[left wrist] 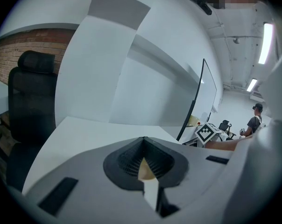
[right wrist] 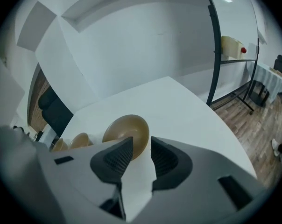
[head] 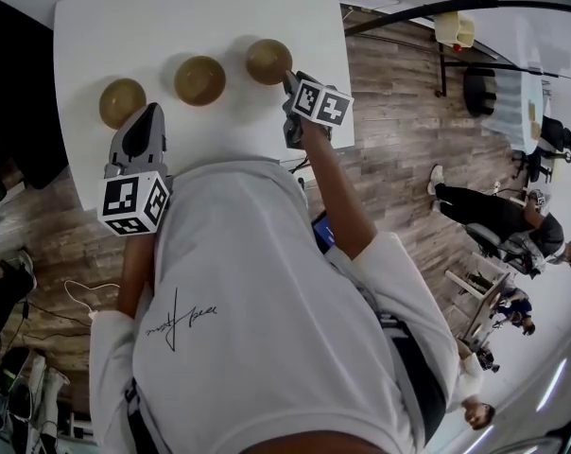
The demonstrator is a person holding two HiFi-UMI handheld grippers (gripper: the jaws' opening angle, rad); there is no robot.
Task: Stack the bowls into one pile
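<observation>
Three tan bowls stand in a row on the white table (head: 96, 26): the left bowl (head: 122, 102), the middle bowl (head: 199, 79) and the right bowl (head: 268, 61). My right gripper (head: 288, 85) points down at the right bowl's near rim. In the right gripper view its jaws stand open (right wrist: 141, 141), with the right bowl (right wrist: 127, 130) just beyond the tips and nothing pressed between the pads; the other two bowls (right wrist: 79, 140) lie further left. My left gripper (head: 151, 113) hovers beside the left bowl, jaws shut (left wrist: 143, 143) and holding nothing; a tan sliver shows behind them.
The table's right edge runs close to the right bowl, with wooden floor (head: 399, 112) beyond. A black metal rack (right wrist: 215, 55) stands to the right. A black office chair (left wrist: 31, 97) sits at the table's left side. People (head: 498, 218) sit further right.
</observation>
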